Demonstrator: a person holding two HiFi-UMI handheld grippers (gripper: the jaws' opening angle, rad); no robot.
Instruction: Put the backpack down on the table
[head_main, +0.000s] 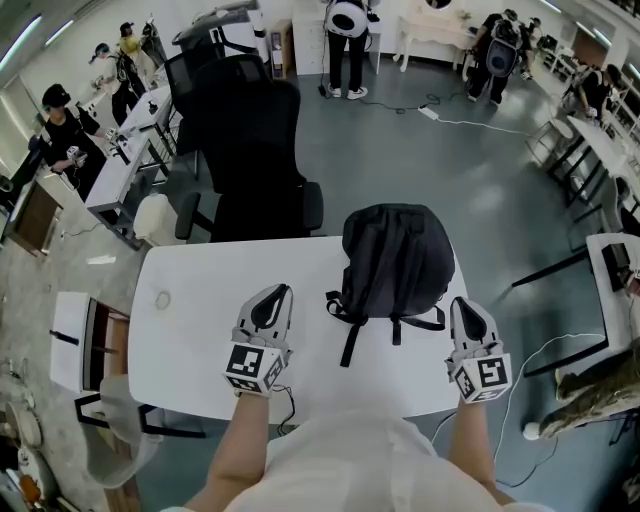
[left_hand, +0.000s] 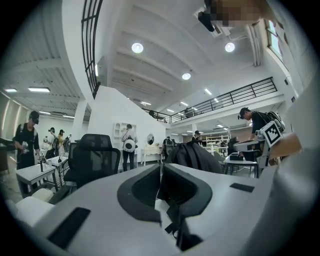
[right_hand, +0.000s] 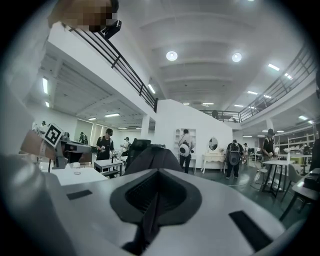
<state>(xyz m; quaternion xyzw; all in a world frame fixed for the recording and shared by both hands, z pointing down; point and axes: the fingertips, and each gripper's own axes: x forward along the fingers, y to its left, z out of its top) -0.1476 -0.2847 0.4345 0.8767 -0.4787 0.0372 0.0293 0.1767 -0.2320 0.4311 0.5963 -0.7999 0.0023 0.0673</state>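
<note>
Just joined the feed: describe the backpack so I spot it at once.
Find the white table directly below the camera. On its far right part lies the black backpack, straps trailing toward the person. Unlike the black office chair beyond, it rests on the tabletop.

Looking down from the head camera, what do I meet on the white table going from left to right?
Small ring → left gripper → black backpack → right gripper.

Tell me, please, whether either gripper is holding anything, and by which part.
Nothing is held: the left gripper and right gripper are both shut and empty, either side of the backpack resting on the table.
</note>
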